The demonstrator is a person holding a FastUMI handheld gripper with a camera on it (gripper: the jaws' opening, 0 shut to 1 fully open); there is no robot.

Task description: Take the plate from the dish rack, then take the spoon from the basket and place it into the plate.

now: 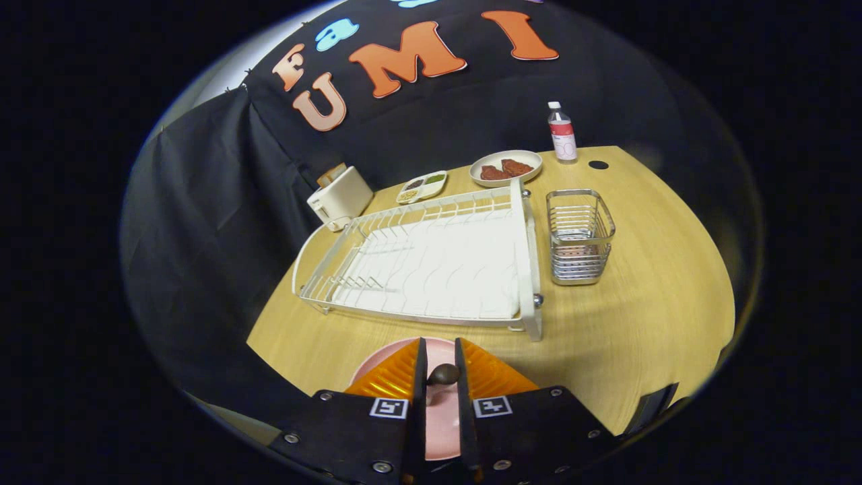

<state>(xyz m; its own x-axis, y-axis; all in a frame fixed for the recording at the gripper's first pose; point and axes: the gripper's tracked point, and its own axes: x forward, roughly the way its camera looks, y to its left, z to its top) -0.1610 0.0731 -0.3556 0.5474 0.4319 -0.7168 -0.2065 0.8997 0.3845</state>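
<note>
My gripper [440, 347] hangs over the near edge of the wooden table [646, 316], its fingers close together. A small dark rounded end of the spoon [442, 374] sits pinched between them; the rest of the spoon is hidden. Right below the fingers lies the pink plate [442, 416], mostly covered by the gripper. Beyond the fingers stands the white wire dish rack [431, 263] with nothing in it. To the rack's right is the metal wire basket [579, 236], with no cutlery showing inside.
Behind the rack stand a white toaster [340, 199], a small divided dish [421, 186], a plate with brown food [506, 168] and a water bottle [562, 133]. A dark round hole [598, 164] marks the tabletop near the bottle.
</note>
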